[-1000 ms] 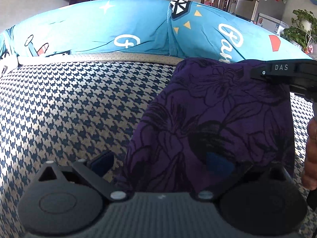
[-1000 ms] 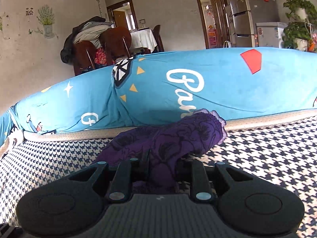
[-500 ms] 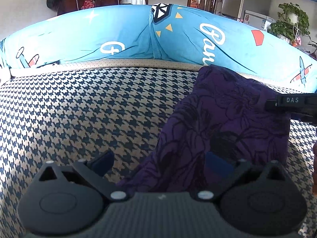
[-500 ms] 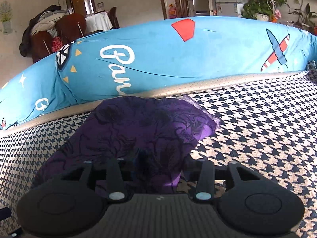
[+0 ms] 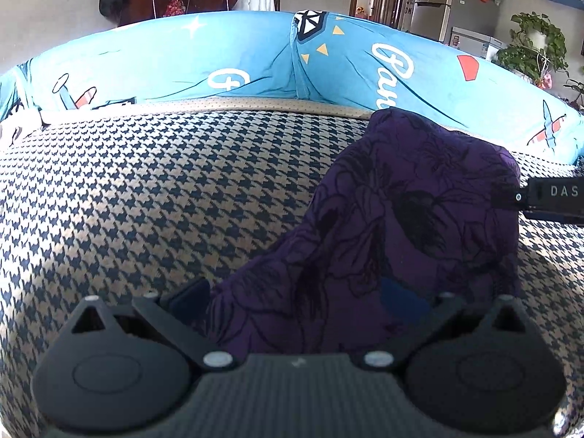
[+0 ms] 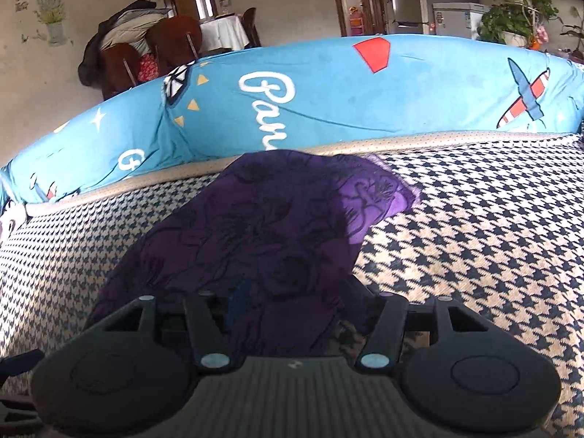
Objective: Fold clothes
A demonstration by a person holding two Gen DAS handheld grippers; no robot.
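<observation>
A houndstooth-covered surface (image 5: 153, 189) is backed by a long blue printed bolster (image 6: 328, 102). On it lies a dark purple garment (image 6: 262, 226) with black flower outlines, rumpled and partly folded. The left gripper (image 5: 295, 299) stands wide over its edge; the right gripper (image 6: 288, 303) is opening, cloth loose between its fingers.

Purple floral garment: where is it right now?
The purple floral garment lies on the houndstooth cover, just in front of the blue printed bolster; in the left wrist view it fills the right half, in the right wrist view the centre.
</observation>
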